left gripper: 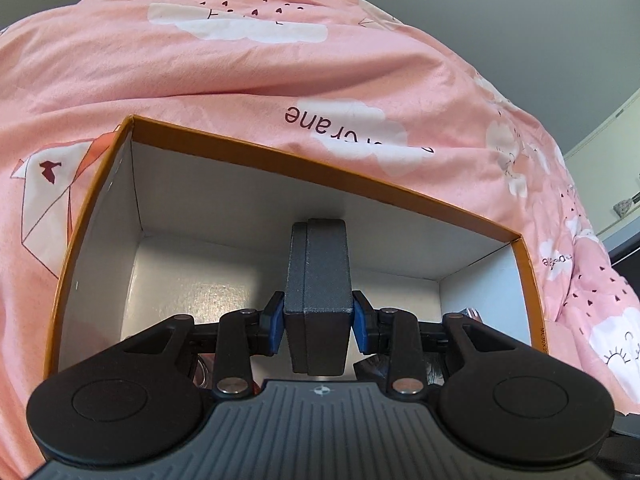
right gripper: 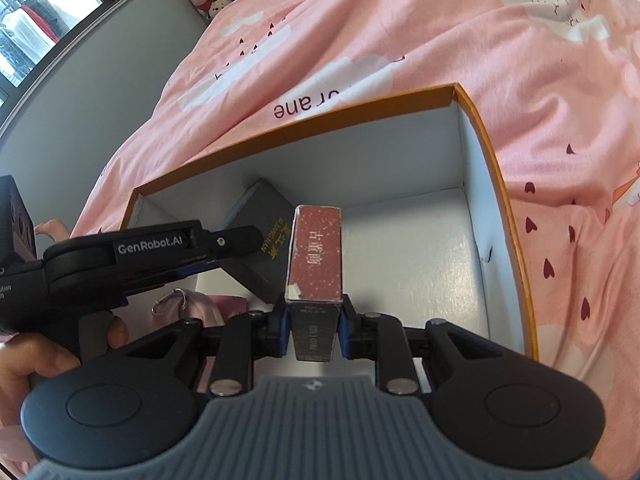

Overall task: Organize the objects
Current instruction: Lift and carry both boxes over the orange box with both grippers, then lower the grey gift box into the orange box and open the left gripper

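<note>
Left wrist view: left tongs (left gripper: 318,322) clamp a dark grey case (left gripper: 318,280) at frame centre, inside the orange-rimmed box (left gripper: 280,152) on the pink bedspread (left gripper: 240,60). Right wrist view: right tongs (right gripper: 314,326) grip a reddish carton (right gripper: 316,256) at frame centre, over the same box.

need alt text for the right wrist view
The right tool grips a slim reddish-brown box above an open orange-rimmed cardboard box on a pink bedspread. At left, the left tool holds a dark box over the same box.

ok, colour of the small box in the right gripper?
Reddish-brown with fine pale speckles and light lettering on the small box, clamped in the right gripper. Right wrist view shows it best.
</note>
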The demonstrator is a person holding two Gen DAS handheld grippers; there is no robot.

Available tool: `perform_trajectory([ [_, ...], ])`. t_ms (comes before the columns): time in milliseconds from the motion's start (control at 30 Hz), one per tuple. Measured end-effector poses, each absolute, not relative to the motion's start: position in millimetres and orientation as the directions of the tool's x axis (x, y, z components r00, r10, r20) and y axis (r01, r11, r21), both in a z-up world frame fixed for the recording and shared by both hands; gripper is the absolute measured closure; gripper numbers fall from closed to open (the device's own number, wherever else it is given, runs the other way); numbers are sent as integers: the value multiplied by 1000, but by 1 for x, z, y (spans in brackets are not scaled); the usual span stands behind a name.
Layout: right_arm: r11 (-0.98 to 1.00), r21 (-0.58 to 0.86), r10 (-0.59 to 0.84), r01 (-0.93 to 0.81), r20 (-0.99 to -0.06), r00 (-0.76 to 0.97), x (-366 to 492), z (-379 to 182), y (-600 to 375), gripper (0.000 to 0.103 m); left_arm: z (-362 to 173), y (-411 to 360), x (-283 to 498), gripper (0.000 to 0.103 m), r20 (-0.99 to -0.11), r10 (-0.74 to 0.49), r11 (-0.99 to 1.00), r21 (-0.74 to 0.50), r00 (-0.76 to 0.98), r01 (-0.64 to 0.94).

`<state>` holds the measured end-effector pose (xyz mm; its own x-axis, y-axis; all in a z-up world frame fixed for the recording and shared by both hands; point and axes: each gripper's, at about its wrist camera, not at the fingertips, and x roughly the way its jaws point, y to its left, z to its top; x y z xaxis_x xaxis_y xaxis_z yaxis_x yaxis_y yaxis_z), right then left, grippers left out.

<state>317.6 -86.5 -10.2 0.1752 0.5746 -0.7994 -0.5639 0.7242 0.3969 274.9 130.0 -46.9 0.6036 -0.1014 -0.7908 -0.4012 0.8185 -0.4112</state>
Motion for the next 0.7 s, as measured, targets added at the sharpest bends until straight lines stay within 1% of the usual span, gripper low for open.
perform_trajectory([
  [167,726,395,572,-563,-801,177,316,-10,-88,78,-45,126,273,52,-820,-16,852,-311,573,-421],
  [200,725,395,572,-564,-801,174,316,-10,-88,78,-43,126,272,52,-821,-5,858,-297,571,-419],
  [300,726,401,570,-559,-805,163,316,-12,-85,78,-35,119,271,52,-819,76,898,-192,569,-396],
  [333,726,404,569,-556,-807,158,317,-13,-84,78,-31,117,270,52,-813,85,908,-174,576,-380],
  [533,738,404,560,-541,-814,155,322,-15,-75,78,0,122,254,52,-759,74,936,-170,647,-307],
  [700,743,407,561,-531,-811,163,328,-16,-58,78,20,142,236,52,-721,112,930,-166,684,-327],
])
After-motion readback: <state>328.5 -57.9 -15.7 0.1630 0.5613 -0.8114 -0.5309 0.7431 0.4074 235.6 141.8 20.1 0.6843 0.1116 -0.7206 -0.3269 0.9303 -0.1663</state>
